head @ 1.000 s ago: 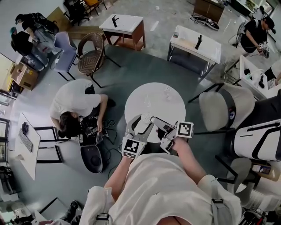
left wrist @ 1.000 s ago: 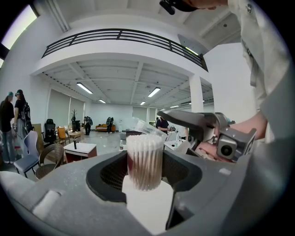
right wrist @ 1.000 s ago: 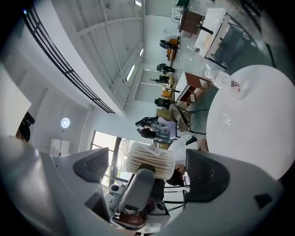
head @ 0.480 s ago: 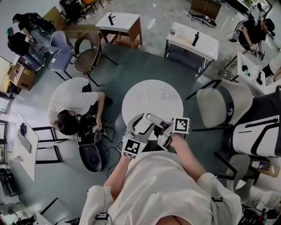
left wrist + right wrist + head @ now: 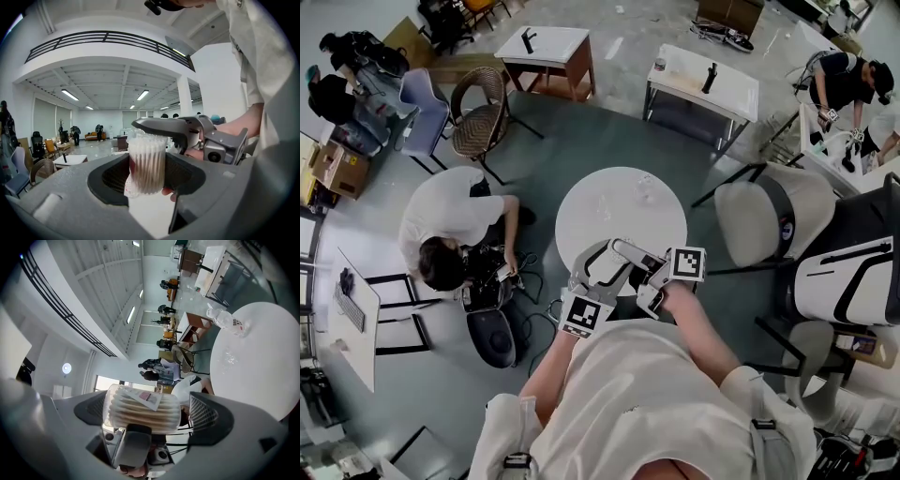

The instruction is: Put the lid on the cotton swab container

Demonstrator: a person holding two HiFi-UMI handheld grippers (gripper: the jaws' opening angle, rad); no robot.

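Barely shifted, my left gripper (image 5: 147, 174) clamps the clear swab-filled plastic container (image 5: 146, 157), my right gripper (image 5: 149, 412) straddling it loosely; skewed pressure could eject it.

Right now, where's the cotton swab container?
The container is held in the left gripper, over the near edge of the round white table, with the right gripper reaching across its top.

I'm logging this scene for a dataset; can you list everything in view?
cotton swab container: one, clear, white swabs inside, in the left tongs
round table: one, white, before the person
clear plastic items: two, on the table's far part
wicker chair: one, brown, far left
rectangular tables: two, white-topped, beyond
crouching person: one, white shirt, left
left tongs: one, grey, shut on the container
right tongs: one, grey, open, straddling the container
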